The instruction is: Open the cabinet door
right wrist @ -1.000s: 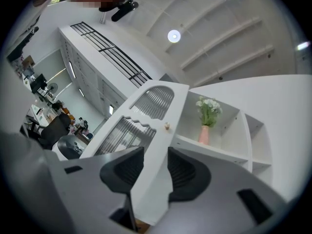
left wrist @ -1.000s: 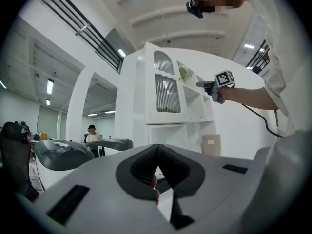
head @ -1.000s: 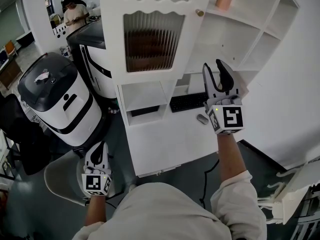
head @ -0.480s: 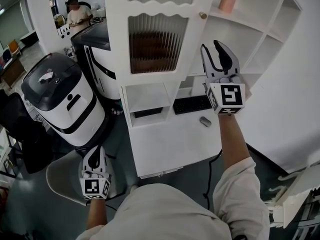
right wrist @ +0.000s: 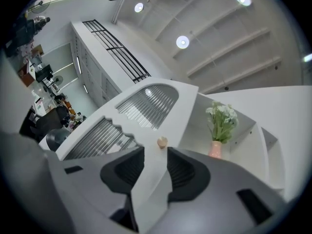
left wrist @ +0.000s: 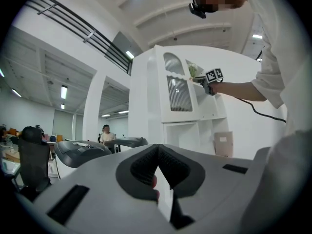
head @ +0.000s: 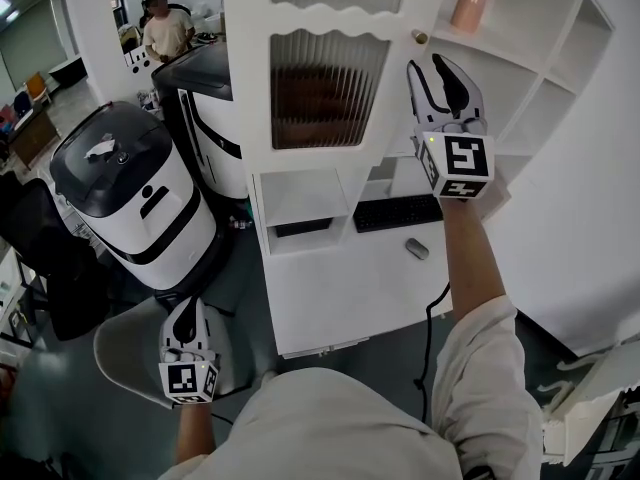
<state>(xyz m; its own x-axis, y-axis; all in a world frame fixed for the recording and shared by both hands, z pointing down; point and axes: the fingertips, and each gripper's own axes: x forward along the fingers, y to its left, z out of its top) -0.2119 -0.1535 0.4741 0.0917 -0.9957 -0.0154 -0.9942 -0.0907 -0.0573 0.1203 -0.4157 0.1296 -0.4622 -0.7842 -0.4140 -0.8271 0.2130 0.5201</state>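
The white cabinet door [head: 330, 88] has ribbed glass panels and a small round brass knob [head: 421, 38] near its right edge; it looks closed. My right gripper [head: 432, 68] is raised just below and to the right of the knob, jaws open and empty. In the right gripper view the knob [right wrist: 162, 142] sits just beyond the gap of the right gripper [right wrist: 155, 152], not touched. My left gripper [head: 185, 315] hangs low at the left, away from the cabinet. In the left gripper view its pads meet at the tips of the left gripper [left wrist: 158, 149], holding nothing.
Open shelves hold a pink vase [head: 472, 3] right of the door. A keyboard [head: 398, 213] and mouse [head: 417, 249] lie on the white desk [head: 340, 288] below. Two black-and-white machines [head: 130, 188] stand at the left, a chair [head: 125, 353] by my left gripper, a person [head: 165, 30] far back.
My right gripper has risen and moved towards the knob, from beside the lower shelf to just under it. My left gripper stays low at the left, shifted a little.
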